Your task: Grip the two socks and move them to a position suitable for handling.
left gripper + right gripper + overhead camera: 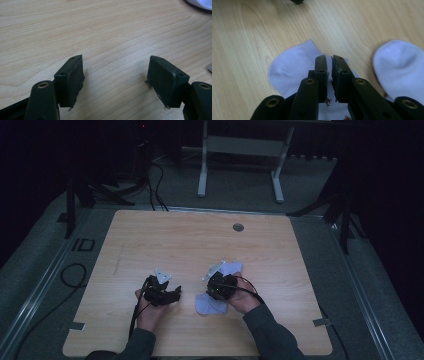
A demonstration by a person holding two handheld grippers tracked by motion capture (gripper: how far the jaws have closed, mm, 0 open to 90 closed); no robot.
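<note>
Wood-grain counter (190, 240) is lit amid a dark room. At 6 o'clock, the left claw (172, 296) is held apart over bare wood; the right claw (329, 66) is nearly together above a white sock (292, 67), whether pinched cannot be told. Toward 12 o'clock, open counter extends.

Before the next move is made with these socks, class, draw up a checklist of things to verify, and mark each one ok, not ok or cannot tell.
1. Right gripper jaws nearly together over the near sock: ok.
2. Fabric actually pinched between them: cannot tell; no cloth shows in the narrow gap.
3. Left gripper jaws wide apart with nothing between them, ready to help: ok.
4. Second sock lying apart from the first, with bare wood between them: ok.
5. Table around the socks free of other things: ok.
6. Socks matched as a pair: both white, but cannot tell beyond that.
</note>
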